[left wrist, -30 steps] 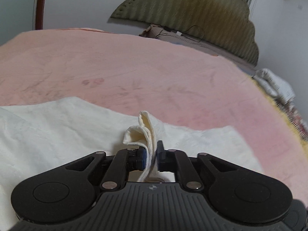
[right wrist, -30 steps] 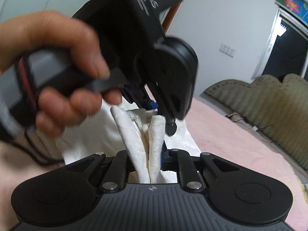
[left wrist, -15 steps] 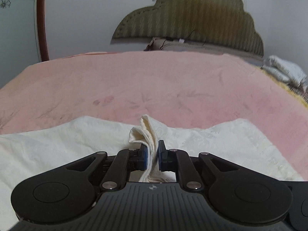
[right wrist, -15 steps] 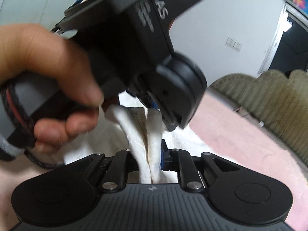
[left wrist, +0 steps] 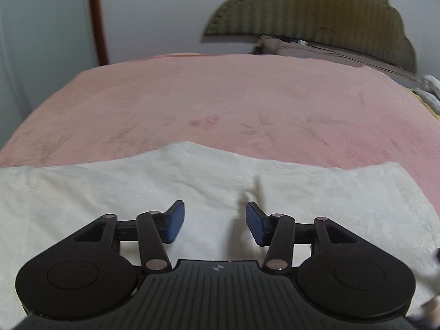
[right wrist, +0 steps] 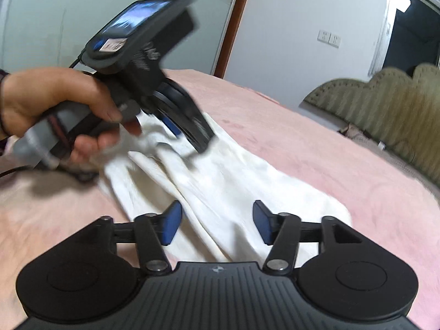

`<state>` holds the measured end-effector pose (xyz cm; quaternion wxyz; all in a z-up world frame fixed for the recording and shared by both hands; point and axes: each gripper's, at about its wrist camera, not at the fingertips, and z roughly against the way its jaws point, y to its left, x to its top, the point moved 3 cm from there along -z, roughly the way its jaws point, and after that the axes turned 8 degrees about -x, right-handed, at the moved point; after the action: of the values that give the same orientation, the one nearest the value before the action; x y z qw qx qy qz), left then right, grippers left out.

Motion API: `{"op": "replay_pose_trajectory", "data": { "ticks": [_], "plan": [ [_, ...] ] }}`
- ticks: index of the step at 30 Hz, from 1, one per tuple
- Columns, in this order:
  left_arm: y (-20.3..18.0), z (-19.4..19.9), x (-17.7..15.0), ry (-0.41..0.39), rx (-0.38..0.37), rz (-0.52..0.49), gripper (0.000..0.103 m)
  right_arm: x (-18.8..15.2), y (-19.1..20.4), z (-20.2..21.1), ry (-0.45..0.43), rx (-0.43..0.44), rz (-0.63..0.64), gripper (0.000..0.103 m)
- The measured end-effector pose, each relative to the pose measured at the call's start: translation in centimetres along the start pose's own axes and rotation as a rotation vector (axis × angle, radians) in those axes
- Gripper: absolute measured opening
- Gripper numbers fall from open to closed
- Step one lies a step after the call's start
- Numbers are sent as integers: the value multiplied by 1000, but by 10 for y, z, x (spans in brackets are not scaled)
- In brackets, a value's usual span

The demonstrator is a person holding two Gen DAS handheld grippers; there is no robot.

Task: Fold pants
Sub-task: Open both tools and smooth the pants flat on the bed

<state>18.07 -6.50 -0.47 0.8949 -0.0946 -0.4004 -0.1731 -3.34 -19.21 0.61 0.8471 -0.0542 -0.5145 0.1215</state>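
Lying across the pink blanket of the bed (left wrist: 220, 104), the cream pants (left wrist: 110, 192) spread flat beneath both tools, with a small crease standing up near the middle. On the left side, the left hand-held gripper (left wrist: 215, 225) has just been opening: its blue pads (left wrist: 174, 225) stand apart with only flat cloth below them, pressing on nothing. From the right wrist view, a person's hand (right wrist: 63, 110) grips that same tool's handle above the bunched end of the pants (right wrist: 220, 181). Further right, the right hand-held gripper (right wrist: 217, 222) has likewise just been opening, its jaws parted over loose folds that they no longer pinch. A green padded headboard (right wrist: 385, 104) stands beyond the bed at the far right.
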Motion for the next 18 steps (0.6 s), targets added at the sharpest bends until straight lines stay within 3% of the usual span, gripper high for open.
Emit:
{"op": "replay_pose_trajectory", "data": {
  "ticks": [2,4,5,6,8,11,13,16,18],
  "plan": [
    [5,9,-1,-8,26,6,58,-4,-31,8,-4,2,-124,57],
    [4,18,-7,2,-4,-21,68,-19,-57,8,16,18,-245,56],
    [0,20,-13,13,-17,-62,75,-27,-64,4,54,16,-272,56],
    [-6,21,-22,26,-17,-134,76,-33,-68,-4,104,9,-264,57],
    [-19,22,-41,26,53,-310,78,-39,-67,-15,175,-2,-180,56],
    [-25,25,-60,-49,232,-478,84,-38,-74,-3,171,-23,-170,57],
    [-22,34,-60,-84,266,-447,86,-30,-75,5,139,-80,-164,57],
    [-17,46,-56,-99,181,-314,87,-21,-66,-4,70,-65,-172,57],
    [-15,48,-58,-86,134,-278,92,-18,-55,-13,72,-40,-151,57]
  ]
}}
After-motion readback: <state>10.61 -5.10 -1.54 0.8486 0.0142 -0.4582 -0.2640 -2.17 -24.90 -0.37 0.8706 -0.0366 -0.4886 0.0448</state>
